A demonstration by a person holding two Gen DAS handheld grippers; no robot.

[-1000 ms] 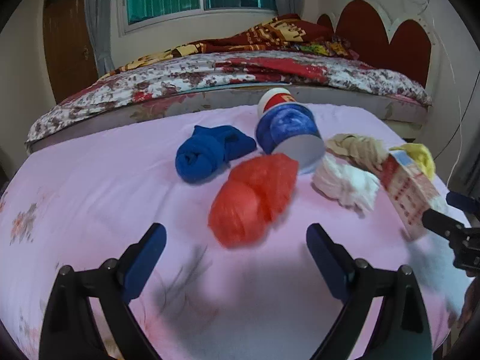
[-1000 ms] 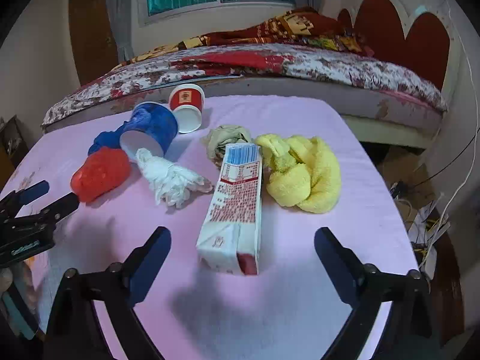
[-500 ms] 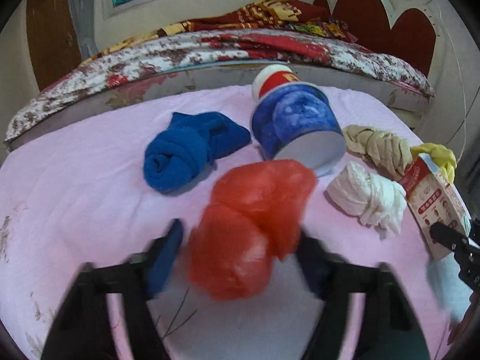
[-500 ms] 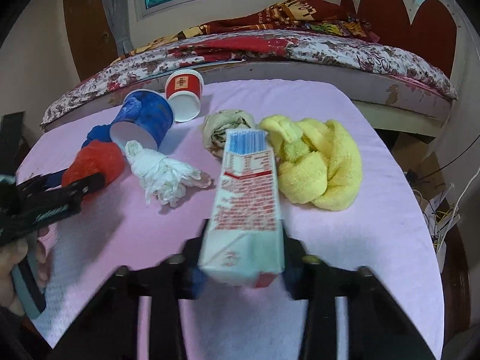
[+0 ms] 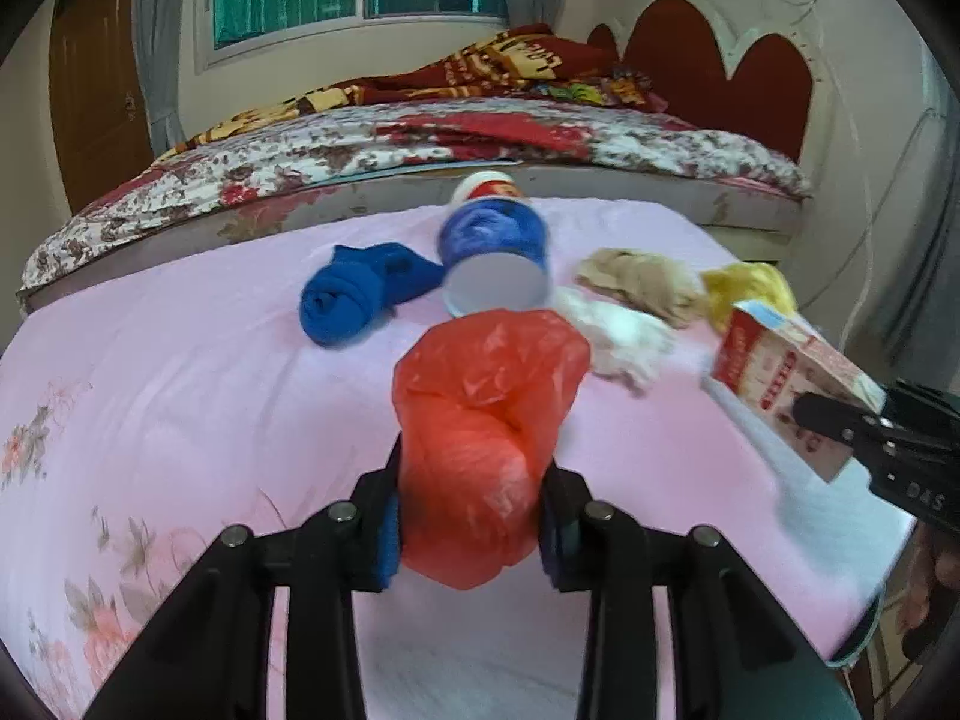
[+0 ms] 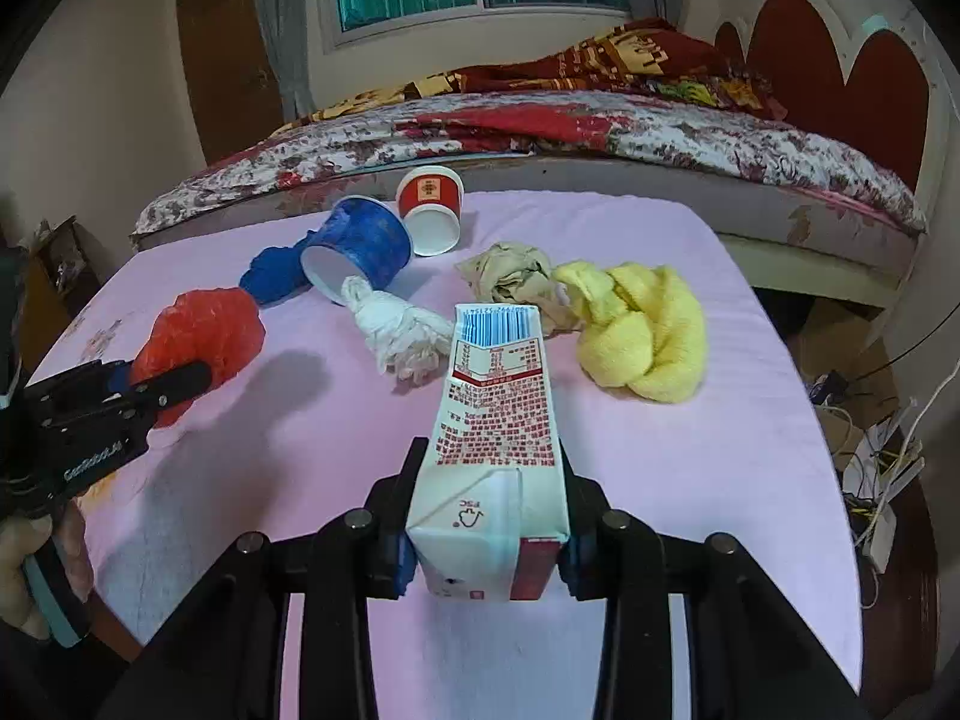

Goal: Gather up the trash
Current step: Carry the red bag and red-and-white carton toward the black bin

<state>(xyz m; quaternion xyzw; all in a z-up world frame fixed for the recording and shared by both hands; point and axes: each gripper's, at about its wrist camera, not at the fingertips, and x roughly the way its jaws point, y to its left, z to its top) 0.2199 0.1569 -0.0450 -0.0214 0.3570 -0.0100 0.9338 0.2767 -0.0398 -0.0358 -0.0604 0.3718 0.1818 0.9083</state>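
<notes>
My left gripper (image 5: 471,516) is shut on a crumpled red plastic bag (image 5: 486,420), lifted a little off the pink table (image 5: 180,396). My right gripper (image 6: 487,531) is shut on a red and white milk carton (image 6: 495,438), also raised; the carton shows in the left wrist view (image 5: 780,372) too. On the table lie a blue paper cup on its side (image 6: 360,246), a red paper cup (image 6: 432,210), a white crumpled wad (image 6: 402,330) and a beige crumpled wad (image 6: 510,276).
A rolled blue cloth (image 5: 354,294) lies left of the blue cup. A yellow towel (image 6: 642,330) lies at the right. A bed with a floral quilt (image 6: 540,132) stands behind the table. Cables and a power strip (image 6: 882,480) lie on the floor at the right.
Both grippers moved forward and closed: the left on the red bag, the right on the carton. Both items now sit between the fingers, lifted slightly.
</notes>
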